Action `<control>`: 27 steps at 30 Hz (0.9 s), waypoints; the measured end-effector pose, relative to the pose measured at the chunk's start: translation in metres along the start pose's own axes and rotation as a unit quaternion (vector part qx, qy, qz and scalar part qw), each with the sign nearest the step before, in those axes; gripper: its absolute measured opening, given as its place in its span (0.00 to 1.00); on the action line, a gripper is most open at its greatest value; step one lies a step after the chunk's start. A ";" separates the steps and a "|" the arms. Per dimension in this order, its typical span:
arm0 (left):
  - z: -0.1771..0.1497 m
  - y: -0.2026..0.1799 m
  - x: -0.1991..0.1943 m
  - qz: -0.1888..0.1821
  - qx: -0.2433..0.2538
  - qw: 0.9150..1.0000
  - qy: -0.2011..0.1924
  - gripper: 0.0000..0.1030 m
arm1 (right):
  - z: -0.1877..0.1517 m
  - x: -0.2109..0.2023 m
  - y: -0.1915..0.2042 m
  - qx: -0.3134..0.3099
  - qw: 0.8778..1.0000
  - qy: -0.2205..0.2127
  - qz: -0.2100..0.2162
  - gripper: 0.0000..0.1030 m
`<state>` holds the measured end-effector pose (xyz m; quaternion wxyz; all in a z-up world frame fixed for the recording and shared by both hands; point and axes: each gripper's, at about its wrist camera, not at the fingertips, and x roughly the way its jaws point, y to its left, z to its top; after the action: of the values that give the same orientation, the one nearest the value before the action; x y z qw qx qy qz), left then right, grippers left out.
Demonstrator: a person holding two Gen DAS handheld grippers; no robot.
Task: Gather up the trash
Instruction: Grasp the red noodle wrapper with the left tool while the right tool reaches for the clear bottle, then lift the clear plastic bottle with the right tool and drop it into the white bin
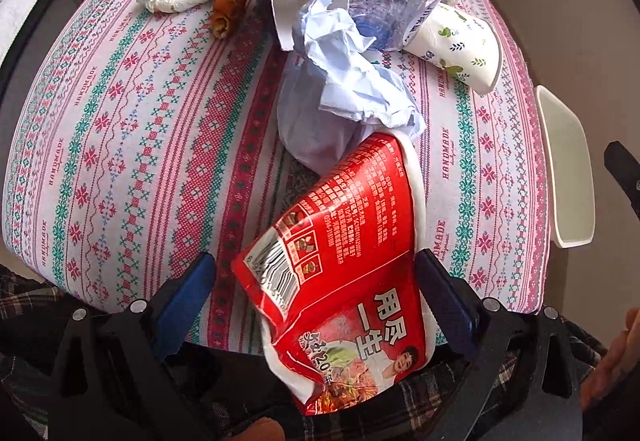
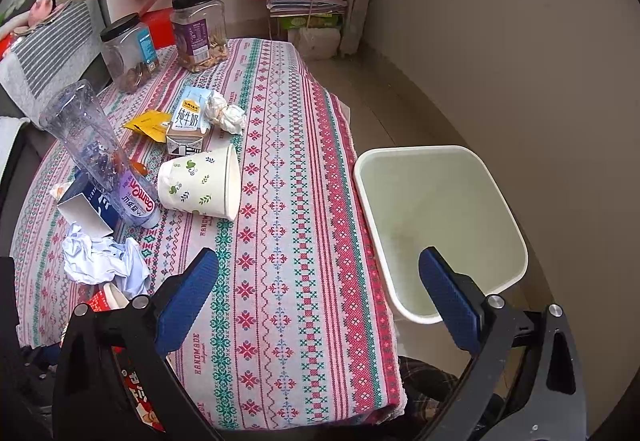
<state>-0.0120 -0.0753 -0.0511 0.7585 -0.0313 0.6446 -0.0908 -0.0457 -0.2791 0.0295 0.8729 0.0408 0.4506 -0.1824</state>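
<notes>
Left tool [image 1: 316, 293]: spread wide, straddling the red noodle cup [image 1: 344, 261]; I centre it, then squeeze.
Right tool [image 2: 318, 289]: spread, empty, over the tabletop [image 2: 280, 201].

Red noodle cup [image 1: 352, 241], pale blue crumpled paper [image 1: 344, 81], pink-green patterned tablecloth [image 1: 132, 129].

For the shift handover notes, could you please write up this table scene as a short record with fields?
surface: table with patterned cloth
left claw: open, astride the red noodle packet, which hangs over the table's near edge
right claw: open, nothing between its fingers
bin: white wastebasket beside the table, looks empty
lying on its side: paper cup
other trash: crumpled blue paper, clear plastic bottle, milk carton, yellow wrapper
at the far end: two black-lidded jars
</notes>
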 end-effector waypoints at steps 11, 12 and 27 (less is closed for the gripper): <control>0.001 -0.003 -0.030 -0.042 0.032 0.997 -0.055 0.46 | 0.001 0.006 0.003 0.003 1.000 0.009 -0.001 0.93; 0.001 -0.002 -0.034 -0.046 0.033 0.997 -0.060 0.45 | 0.001 0.008 0.003 0.002 1.000 0.011 -0.001 0.93; 0.039 0.035 -0.128 -0.058 0.020 0.970 -0.234 0.32 | 0.017 0.005 0.025 -0.007 0.999 -0.010 0.041 0.93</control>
<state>0.0101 -0.0211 0.0742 0.8820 -0.0744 0.4445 -0.1377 -0.0218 -0.2612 0.0333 0.8843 0.0515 0.4413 -0.1437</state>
